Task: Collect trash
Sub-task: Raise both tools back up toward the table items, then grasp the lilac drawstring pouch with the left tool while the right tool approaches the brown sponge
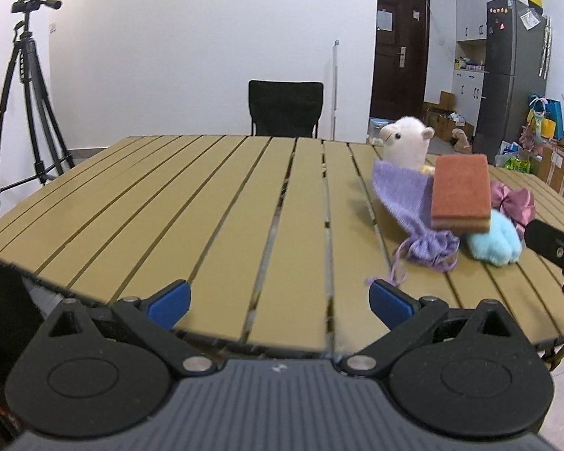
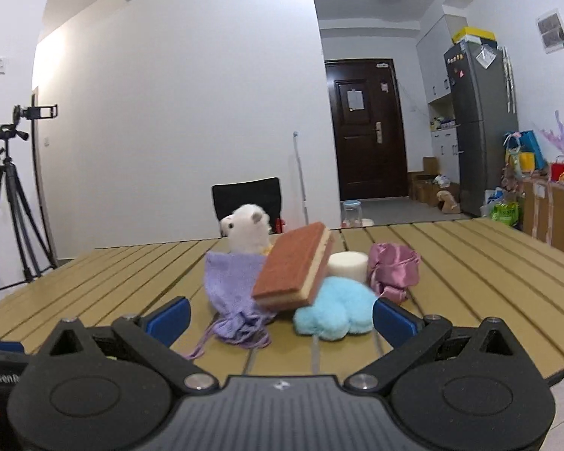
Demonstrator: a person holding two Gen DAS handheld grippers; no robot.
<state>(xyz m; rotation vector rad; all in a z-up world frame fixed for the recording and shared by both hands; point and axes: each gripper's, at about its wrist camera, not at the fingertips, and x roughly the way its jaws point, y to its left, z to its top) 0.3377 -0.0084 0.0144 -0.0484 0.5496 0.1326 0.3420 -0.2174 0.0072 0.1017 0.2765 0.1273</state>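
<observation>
While the table (image 1: 191,203) carries the pile, we are only approaching.
Both tools, left tool (image 1: 280,302) and right tool (image 2: 282,317), gape wide and empty; next we judge the right must close on the sponge (image 2: 293,268) atop the blue plush (image 2: 334,314).

Wide-open left hand-held gripper (image 1: 280,302) above slatted table (image 1: 169,203), sponge (image 1: 460,197) atop purple pouch (image 1: 413,203).

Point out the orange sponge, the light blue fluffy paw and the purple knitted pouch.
Orange rectangular sponge (image 2: 289,270): right wrist view, middle of its orange face.
Light blue fluffy paw (image 2: 338,312): right wrist view, centre of the plush.
Purple knitted drawstring pouch (image 1: 402,191): left wrist view, upper body.
</observation>
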